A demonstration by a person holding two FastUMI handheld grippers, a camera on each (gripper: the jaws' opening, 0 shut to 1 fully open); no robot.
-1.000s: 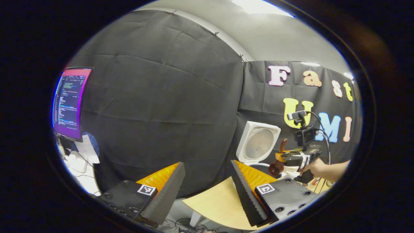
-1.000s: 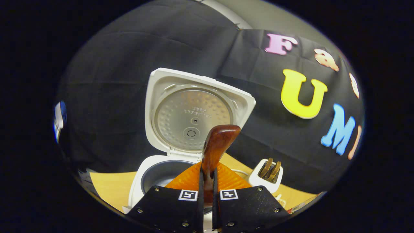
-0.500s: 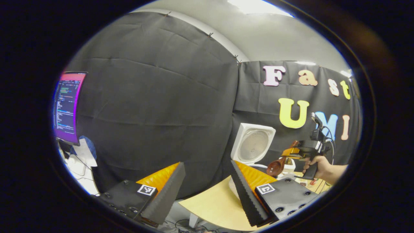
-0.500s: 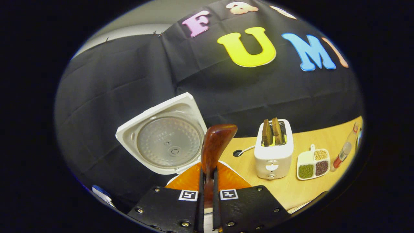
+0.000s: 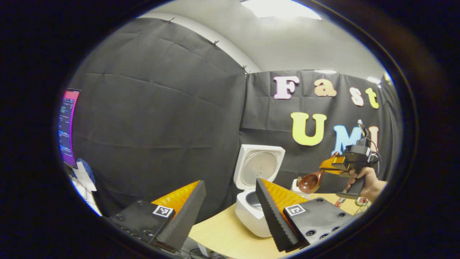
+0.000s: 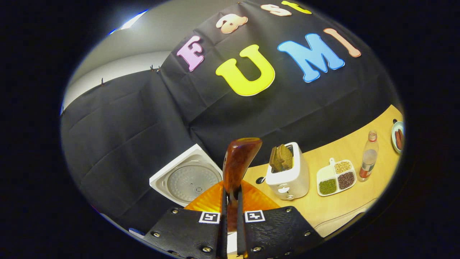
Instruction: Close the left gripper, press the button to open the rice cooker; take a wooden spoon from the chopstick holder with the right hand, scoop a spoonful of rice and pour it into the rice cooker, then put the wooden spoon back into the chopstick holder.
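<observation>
The white rice cooker (image 5: 251, 216) stands open on the table, its lid (image 5: 259, 166) tipped up and back. My left gripper (image 5: 230, 181) hangs open in front of it, nothing between its fingers. Farther right, a hand holds my right gripper (image 5: 329, 164) in the air, with the wooden spoon's (image 5: 311, 181) bowl pointing toward the cooker. In the right gripper view, the right gripper (image 6: 230, 192) is shut on the spoon's handle (image 6: 239, 162), which sticks up between the fingers. The cooker's lid (image 6: 190, 180) lies low on the left there.
A white toaster (image 6: 289, 178) with bread slices stands on the wooden table (image 6: 359, 196). Beside it are a divided dish of grains (image 6: 336, 176), a bottle (image 6: 366, 156) and a plate (image 6: 397, 133). A lit monitor (image 5: 66, 126) hangs far left.
My right gripper has carried the spoon to the right, away from above the cooker, and rolled. The left gripper view has swung, bringing the cooker's body into sight.
</observation>
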